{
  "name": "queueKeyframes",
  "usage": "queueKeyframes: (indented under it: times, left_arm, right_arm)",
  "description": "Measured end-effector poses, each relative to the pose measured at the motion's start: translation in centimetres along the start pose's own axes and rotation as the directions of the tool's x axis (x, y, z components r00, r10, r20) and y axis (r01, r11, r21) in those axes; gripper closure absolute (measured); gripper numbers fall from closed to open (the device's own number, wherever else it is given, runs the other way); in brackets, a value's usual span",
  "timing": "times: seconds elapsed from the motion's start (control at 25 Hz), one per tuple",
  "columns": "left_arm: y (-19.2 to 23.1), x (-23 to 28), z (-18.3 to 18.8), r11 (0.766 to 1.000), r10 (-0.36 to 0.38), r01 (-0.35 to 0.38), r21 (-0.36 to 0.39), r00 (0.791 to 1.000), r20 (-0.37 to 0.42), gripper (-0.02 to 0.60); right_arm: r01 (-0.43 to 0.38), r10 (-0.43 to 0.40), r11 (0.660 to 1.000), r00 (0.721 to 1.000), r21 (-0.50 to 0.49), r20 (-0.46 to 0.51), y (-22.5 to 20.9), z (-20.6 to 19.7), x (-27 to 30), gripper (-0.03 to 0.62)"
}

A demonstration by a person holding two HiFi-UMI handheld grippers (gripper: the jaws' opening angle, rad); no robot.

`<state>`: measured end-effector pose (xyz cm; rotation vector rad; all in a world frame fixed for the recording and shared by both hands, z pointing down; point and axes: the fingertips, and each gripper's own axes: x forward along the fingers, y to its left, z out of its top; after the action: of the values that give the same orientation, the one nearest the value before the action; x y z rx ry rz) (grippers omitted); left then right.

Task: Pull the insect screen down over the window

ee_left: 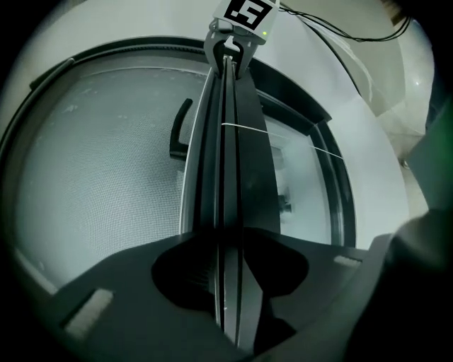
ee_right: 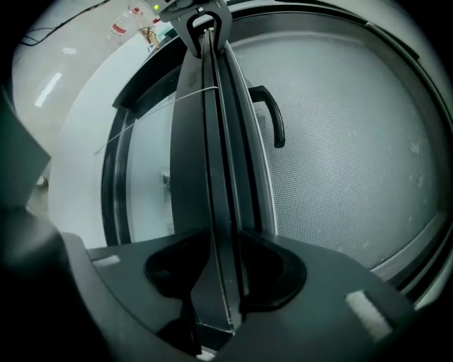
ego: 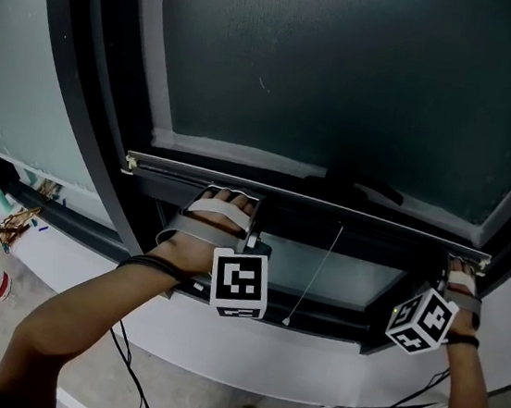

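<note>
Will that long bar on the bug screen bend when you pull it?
Probably not: the pull bar looks like straight, rigid metal. The mesh above it is likely floppy and light, so it should just follow.

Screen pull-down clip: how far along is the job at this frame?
Done: the mesh hangs most of the way down. In hand: left gripper and right gripper both clamp the pull bar. Remaining: a strip of bare glass shows between the bar and the lower frame, so the bar must come down further.
</note>
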<state>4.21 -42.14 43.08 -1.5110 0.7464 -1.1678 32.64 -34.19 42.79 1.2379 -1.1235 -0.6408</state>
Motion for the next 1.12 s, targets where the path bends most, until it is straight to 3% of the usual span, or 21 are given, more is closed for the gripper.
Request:
queueKeyframes:
  times: [0.44, 0.8, 0.88, 0.96, 1.12]
  left_arm:
    - [0.1, -0.3, 0.0, 1.000, -0.002, 0.001, 0.017, 1.000, 0.026, 0.426]
    - [0.7, -1.3, -0.4, 0.999, 0.017, -0.017, -0.036, 1.000, 0.006, 0.446]
    - [1.0, -1.9, -0.4, 0.997, 0.010, -0.010, -0.080, 1.000, 0.001, 0.453]
    - [1.3, -2.7, -0.1, 0.984, -0.008, 0.010, -0.175, 1.000, 0.013, 0.480]
    - [1.7, -5.2, 1.8, 0.929, -0.031, 0.062, -0.365, 0.995, 0.093, 0.526]
  right_arm:
    - [-0.002, 0.002, 1.000, 1.000, 0.012, 0.020, -0.3, -0.1, -0.3, 0.438]
    - [-0.012, 0.006, 0.995, 0.998, 0.103, 0.060, -1.1, -0.2, -0.8, 0.451]
    - [-0.021, 0.012, 0.992, 0.997, 0.127, 0.072, -1.2, -0.2, -1.1, 0.451]
    - [-0.029, 0.015, 0.986, 0.996, 0.163, 0.086, -1.3, -0.2, -1.3, 0.448]
    - [-0.033, 0.012, 0.977, 0.995, 0.212, 0.100, -1.6, -0.4, -1.7, 0.440]
